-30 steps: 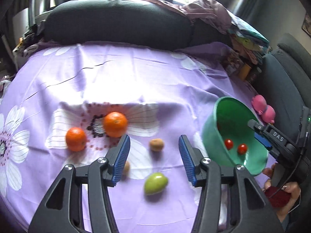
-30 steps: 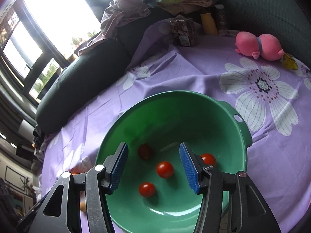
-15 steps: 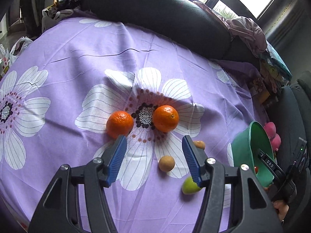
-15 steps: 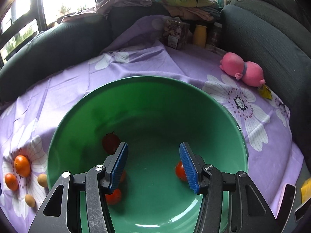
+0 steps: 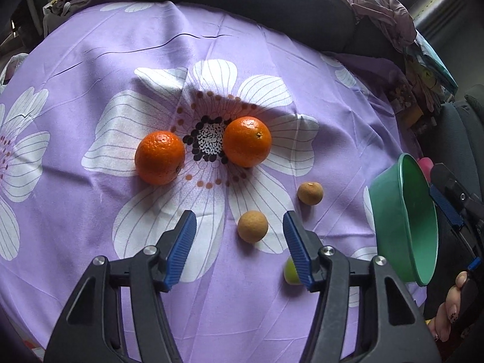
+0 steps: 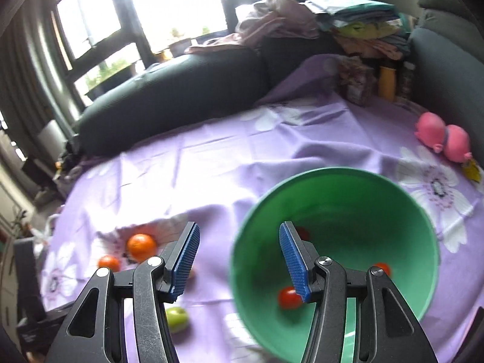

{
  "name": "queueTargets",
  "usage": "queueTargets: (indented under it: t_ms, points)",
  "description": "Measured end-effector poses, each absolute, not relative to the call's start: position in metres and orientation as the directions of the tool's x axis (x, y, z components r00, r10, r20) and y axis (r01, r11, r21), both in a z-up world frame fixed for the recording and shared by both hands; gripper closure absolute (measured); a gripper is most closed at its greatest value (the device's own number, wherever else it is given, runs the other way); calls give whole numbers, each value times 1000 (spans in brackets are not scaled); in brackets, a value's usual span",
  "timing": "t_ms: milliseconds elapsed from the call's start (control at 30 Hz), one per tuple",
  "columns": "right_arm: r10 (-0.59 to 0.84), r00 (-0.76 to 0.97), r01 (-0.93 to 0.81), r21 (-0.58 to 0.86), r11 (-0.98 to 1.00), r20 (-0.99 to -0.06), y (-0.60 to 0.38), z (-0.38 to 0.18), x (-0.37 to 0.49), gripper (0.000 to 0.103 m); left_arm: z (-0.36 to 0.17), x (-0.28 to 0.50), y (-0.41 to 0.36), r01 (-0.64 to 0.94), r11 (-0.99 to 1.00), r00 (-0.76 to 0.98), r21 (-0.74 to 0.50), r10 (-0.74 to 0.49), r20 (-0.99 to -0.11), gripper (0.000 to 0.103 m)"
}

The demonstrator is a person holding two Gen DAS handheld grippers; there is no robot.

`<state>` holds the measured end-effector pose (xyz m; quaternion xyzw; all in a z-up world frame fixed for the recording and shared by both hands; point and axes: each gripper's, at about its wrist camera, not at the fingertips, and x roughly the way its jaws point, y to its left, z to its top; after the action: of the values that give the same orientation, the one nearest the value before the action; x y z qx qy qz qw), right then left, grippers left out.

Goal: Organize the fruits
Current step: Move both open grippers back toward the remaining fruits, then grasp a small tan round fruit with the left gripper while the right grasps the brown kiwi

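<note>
Oranges (image 5: 159,161) are lying at far left on the cloth (image 5: 90,60); the left gripper (image 5: 239,251), fingers apart and empty, is hovering over a brown fruit (image 5: 252,226). Closing on it looks next. Rightward, the right gripper (image 6: 239,255), also open, is overhanging the green bowl (image 6: 417,211).

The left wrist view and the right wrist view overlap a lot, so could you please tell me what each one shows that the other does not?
Only the left wrist view shows the two small brown fruits clearly. Only the right wrist view shows inside the green bowl, where red tomatoes lie, plus the pink plush toy in full. Both show the two oranges, the green fruit and the purple flowered cloth. The left gripper and right gripper are open and empty.
</note>
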<state>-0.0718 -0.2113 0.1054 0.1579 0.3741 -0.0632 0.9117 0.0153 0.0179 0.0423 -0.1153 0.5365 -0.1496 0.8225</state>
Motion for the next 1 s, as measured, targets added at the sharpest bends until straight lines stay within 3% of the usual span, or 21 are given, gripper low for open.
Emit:
queueTargets:
  t_ms: [167,233,300,700,867,1000]
  points:
    - [138,633,117,271,955,-762,-175,83,-39,48,33,17,10,126,922,343,-365,-386,-857,58]
    - [159,592,108,273,956,-790,-168,70,-27,56,31,18,10,124,923,336,-364,-384,-860,66]
    - [175,554,106,277,955,-814,-162,60,-22,70,30,18,10,125,920,334,-370,-391,-858,68]
    - [159,458,143,249,958,-875,-163,29,-8,71,21,19,2,123,915,300,-386,-404,-864,71]
    - [124,439,157,212,965,-890,-161,21,-3,71,19,20,0,117,924,311,-365,-383,-870,79]
    - [119,438,159,207,965,-891,-162,20,-2,71,18,21,-2,119,925,319,-361,-379,-868,77]
